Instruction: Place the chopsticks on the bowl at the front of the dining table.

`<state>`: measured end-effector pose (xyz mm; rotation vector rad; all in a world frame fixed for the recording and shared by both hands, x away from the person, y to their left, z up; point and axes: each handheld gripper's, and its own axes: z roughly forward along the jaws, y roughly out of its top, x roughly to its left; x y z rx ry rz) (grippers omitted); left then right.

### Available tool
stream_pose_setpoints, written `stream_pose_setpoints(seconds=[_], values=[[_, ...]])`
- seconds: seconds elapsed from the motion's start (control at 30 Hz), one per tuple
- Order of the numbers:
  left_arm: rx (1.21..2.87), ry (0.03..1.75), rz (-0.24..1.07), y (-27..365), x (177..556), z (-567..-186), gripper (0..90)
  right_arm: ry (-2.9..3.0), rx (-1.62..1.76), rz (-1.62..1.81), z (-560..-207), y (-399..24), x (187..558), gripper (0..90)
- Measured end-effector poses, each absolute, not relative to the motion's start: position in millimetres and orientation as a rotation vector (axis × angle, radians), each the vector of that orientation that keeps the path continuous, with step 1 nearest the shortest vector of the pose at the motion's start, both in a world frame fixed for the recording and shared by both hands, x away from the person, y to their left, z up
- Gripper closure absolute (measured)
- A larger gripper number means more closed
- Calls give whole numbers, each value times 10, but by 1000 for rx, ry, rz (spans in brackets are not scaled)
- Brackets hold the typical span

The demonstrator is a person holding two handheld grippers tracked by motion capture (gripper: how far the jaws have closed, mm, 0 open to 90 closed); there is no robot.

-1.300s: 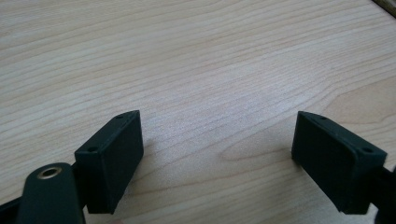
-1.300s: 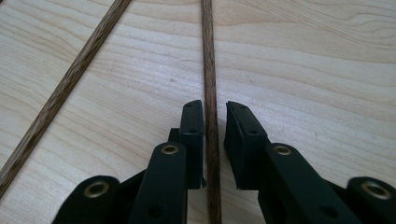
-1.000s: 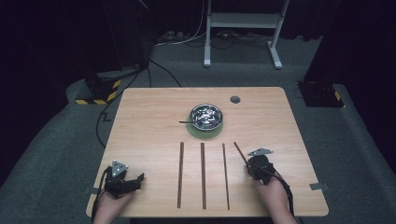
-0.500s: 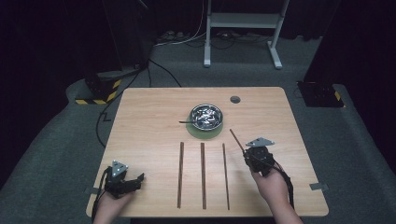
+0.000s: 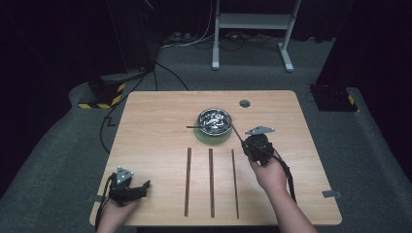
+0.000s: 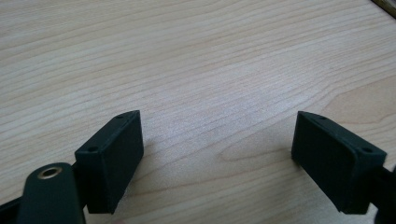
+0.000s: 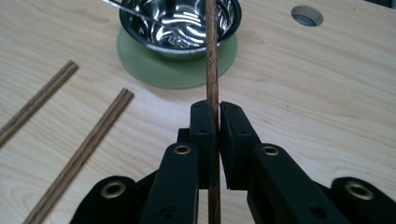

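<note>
The wooden table (image 5: 160,121) carried everything, with a steel bowl (image 5: 214,121) on a green mat (image 5: 212,137) toward twelve o'clock of its middle and three chopsticks (image 5: 210,182) laid side by side at six o'clock of the bowl, long axes running twelve to six, probably lined up so each could be taken in turn. A thin metal utensil (image 5: 194,127) rested across the bowl's rim, its handle sticking out toward nine o'clock.

The right gripper (image 5: 252,144) sat at four o'clock of the bowl, its jaws clamped on a fourth chopstick (image 7: 212,56). That stick was held near its lower part, so most of its length projected beyond the jaws; its long axis ran toward eleven o'clock in the high view, the far tip reaching over the bowl's rim, seemingly aimed to drop in.

The left gripper (image 5: 138,188) rested at the table's seven o'clock corner, jaws apart with nothing between them, apparently waiting.
</note>
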<state>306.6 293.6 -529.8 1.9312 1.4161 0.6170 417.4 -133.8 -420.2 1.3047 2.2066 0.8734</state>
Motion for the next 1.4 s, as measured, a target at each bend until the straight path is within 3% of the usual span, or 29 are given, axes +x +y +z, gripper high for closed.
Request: stream_pose_setpoints(seconds=[0.47, 1.4], values=[[1931, 1414, 608, 2932, 3072, -5299, 168, 2216, 1275, 863, -4094, -1105, 4477, 842], [1932, 1417, 611, 2923, 3065, -5297, 171, 2241, 1238, 880, -3977, -893, 4567, 843]])
